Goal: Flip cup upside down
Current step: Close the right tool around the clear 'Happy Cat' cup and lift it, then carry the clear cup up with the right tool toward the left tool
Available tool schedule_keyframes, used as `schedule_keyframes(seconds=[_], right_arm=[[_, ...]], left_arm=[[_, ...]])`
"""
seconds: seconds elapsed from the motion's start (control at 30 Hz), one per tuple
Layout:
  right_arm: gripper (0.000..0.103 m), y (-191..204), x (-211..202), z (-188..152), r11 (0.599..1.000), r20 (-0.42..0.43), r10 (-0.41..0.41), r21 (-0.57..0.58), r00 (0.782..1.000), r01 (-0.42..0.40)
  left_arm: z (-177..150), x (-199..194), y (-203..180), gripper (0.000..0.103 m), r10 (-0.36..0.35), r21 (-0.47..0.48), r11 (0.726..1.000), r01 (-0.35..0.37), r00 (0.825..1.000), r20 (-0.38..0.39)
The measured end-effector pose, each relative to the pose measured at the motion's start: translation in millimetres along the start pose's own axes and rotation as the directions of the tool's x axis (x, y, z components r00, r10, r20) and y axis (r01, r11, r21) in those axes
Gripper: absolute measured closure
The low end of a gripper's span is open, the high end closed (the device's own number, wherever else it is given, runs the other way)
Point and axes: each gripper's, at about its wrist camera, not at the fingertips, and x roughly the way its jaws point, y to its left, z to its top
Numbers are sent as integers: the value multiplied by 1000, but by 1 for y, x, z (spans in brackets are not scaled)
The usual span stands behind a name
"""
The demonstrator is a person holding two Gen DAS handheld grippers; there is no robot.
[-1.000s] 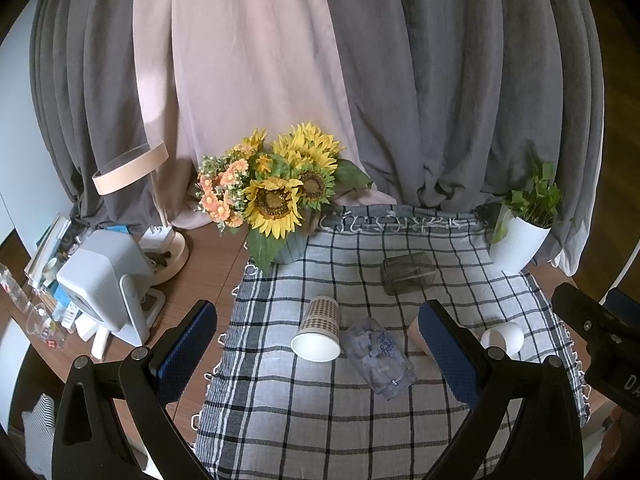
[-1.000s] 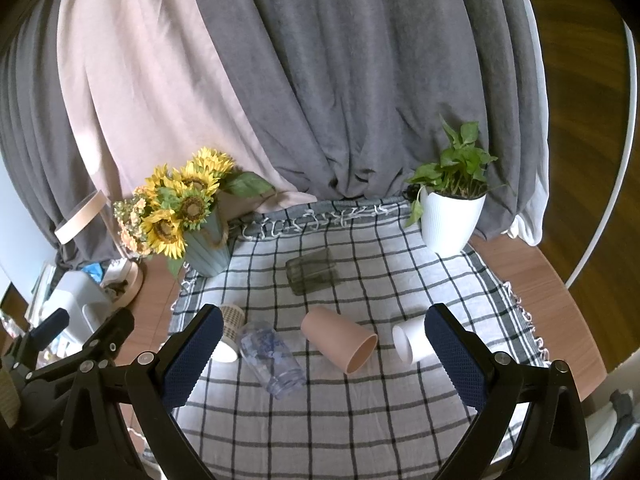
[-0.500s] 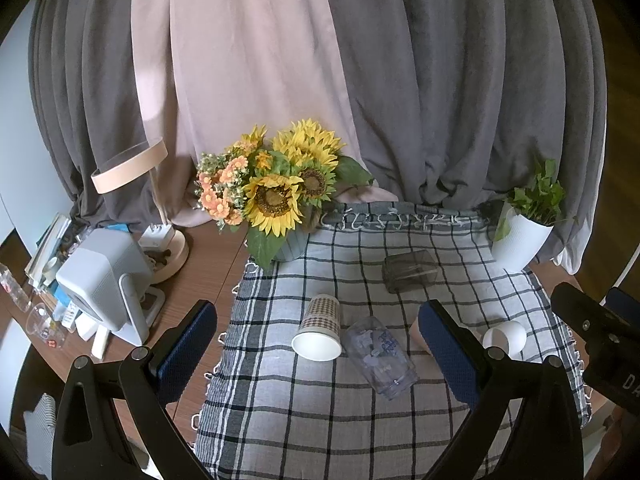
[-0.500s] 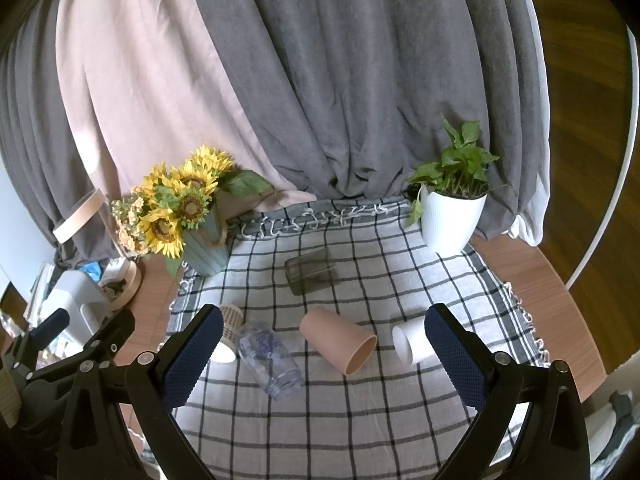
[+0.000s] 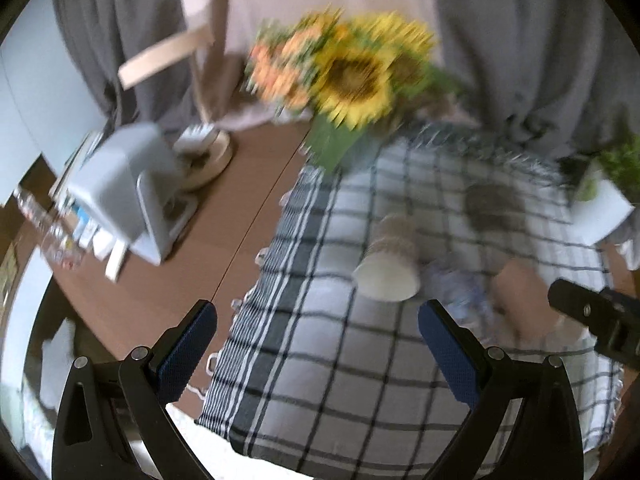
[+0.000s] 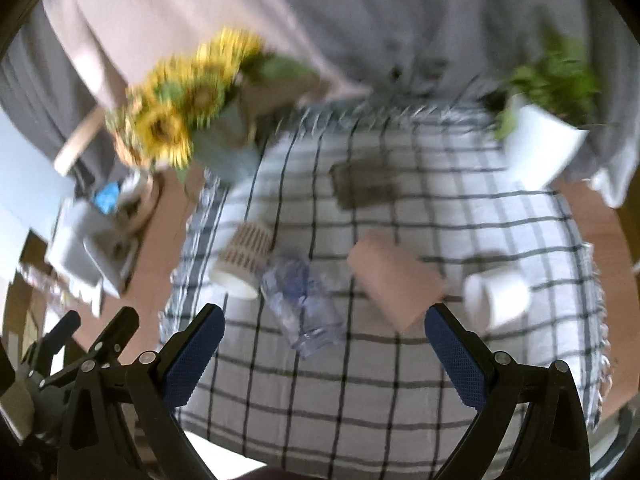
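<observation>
Several cups lie on their sides on a checked cloth [image 6: 360, 392]. A patterned paper cup [image 6: 242, 258] [image 5: 390, 266] lies at the left, a clear plastic cup [image 6: 304, 304] beside it, a pink cup [image 6: 398, 284] in the middle, a white cup [image 6: 496, 294] at the right, and a dark glass [image 6: 366, 184] further back. My left gripper [image 5: 318, 354] is open and empty, above the cloth's left edge. My right gripper [image 6: 324, 360] is open and empty, just short of the clear cup. Both views are blurred.
A sunflower vase [image 5: 352, 80] stands at the cloth's back left and a white plant pot [image 6: 540, 148] at the back right. A white appliance [image 5: 120, 188] and a lamp base [image 5: 204, 156] sit on the brown table [image 5: 180, 276] to the left.
Both grippers have moved forward and down toward the cups, which now look larger. The left view has swung left. Both stay open.
</observation>
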Motion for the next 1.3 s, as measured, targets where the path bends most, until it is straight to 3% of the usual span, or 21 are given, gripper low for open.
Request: schedule_keyframes(seconds=[0.27,0.5,0.7,0.8,1.03,1.17,1.3], right_arm=[[7,38,85,19,981,-215,-26,-192,976,-16],[12,53,145,15,948,-385,-96,-315,918,-33],[20,55,176,16,936,-422,-138,-350,896,-20],[29,53,186,15,943,-452,-126,-330,883,-35],[30,44,166,15,961,-428,-83,-275,900,-42],[30,29,127,11,982,-377,-18,-181,926,-55],[29,4,94,-3,998,-352,47,-24,935,-59]], left_arm=[[-18,55,12,0,46,-103,993,-64,984,-172],[-27,89,10,0,52,-128,988,-86,966,-253],[-28,102,11,0,61,-125,987,-99,958,-280],[-27,103,11,0,63,-120,988,-100,958,-279],[-26,93,16,1,52,-101,992,-77,971,-233],[-25,83,18,1,25,-75,996,-42,977,-212],[-25,74,17,1,-1,-45,999,-8,980,-199]])
